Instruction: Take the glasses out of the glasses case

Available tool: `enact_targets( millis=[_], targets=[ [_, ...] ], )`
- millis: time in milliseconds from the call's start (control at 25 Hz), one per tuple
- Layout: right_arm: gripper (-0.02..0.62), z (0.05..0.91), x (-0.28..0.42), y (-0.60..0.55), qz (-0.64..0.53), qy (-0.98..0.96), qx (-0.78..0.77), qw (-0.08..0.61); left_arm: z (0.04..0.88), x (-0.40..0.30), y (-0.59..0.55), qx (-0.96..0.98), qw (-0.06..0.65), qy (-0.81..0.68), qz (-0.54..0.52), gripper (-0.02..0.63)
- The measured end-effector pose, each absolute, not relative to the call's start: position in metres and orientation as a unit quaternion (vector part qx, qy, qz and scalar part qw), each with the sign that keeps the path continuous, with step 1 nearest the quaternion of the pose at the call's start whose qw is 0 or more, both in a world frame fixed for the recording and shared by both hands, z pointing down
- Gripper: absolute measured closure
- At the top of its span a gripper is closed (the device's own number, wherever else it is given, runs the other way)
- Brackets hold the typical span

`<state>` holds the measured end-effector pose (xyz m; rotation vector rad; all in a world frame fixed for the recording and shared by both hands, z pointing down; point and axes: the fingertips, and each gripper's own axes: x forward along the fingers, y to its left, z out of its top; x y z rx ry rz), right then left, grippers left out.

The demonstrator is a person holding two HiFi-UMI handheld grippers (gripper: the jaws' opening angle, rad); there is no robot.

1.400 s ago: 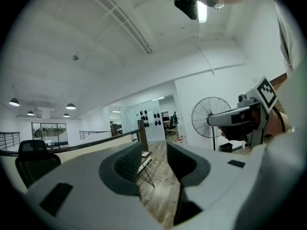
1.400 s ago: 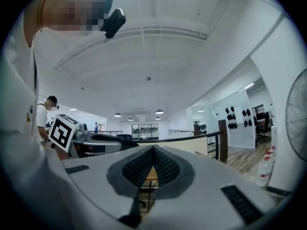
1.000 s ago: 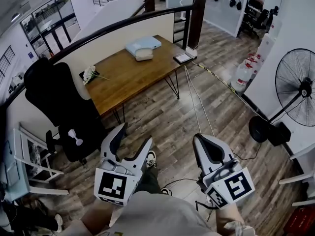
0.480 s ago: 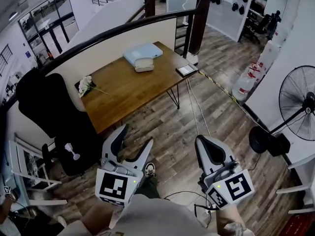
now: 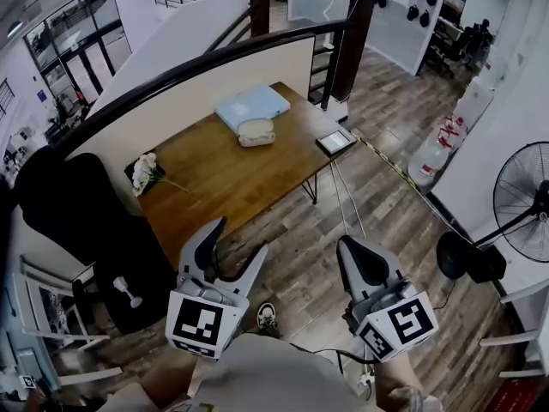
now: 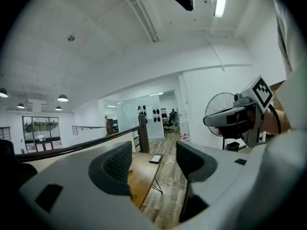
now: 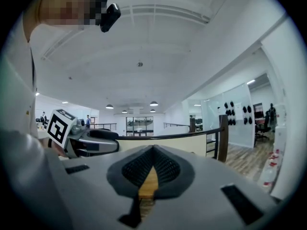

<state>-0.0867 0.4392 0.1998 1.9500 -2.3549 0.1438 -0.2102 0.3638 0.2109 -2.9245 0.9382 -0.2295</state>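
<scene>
Two grippers low in the head view, side by side above a plank floor [image 5: 300, 230], both well apart from the bench [image 5: 214, 174] and touching nothing. Left gripper [image 5: 238, 240] at lower centre-left, marker cube toward the bottom edge, jaws spread wide and empty; in the left gripper view, only the distant bench top and floor between the two dark ribbed pads [image 6: 116, 163]. Right gripper [image 5: 350, 251] at lower centre-right, jaws pressed together at the tips and clamped on nothing; in the right gripper view, a thin wedge of brown wood visible through the small gap behind the meeting pads. Glasses case [image 5: 256, 132], rounded and beige, in the upper middle of the head view, lying toward the far end of the bench at the near edge of a flat pale-blue item [image 5: 251, 105]; on top of that item or merely against it, impossible to tell. Flat dark-framed rectangle [image 5: 335, 142] at the bench's right-hand corner, well apart from the case. Spray of white flowers [image 5: 146, 168] at the bench's left edge. Black office chair [image 5: 64, 209] at the left of the frame, just beside the bench. Standing fan [image 5: 525, 200] at the far right edge. White jug [image 5: 426, 157] on the floor toward the upper right.
</scene>
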Motion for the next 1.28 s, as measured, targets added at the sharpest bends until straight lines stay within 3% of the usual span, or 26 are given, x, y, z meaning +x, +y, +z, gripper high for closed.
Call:
enact_targets(
  millis=[520,1280],
  targets=[
    [0.592,0.219,-0.086,0.323,0.056,-0.774,0.628,0.058,0.225,-0.214,0.249,-0.945,0.020,0.320,-0.068,0.330],
    [0.592,0.240,0.046,0.125,0.058,-0.824,0.559,0.074,0.242,-0.092,0.075,-0.914,0.026,0.396,-0.085,0.330]
  ],
)
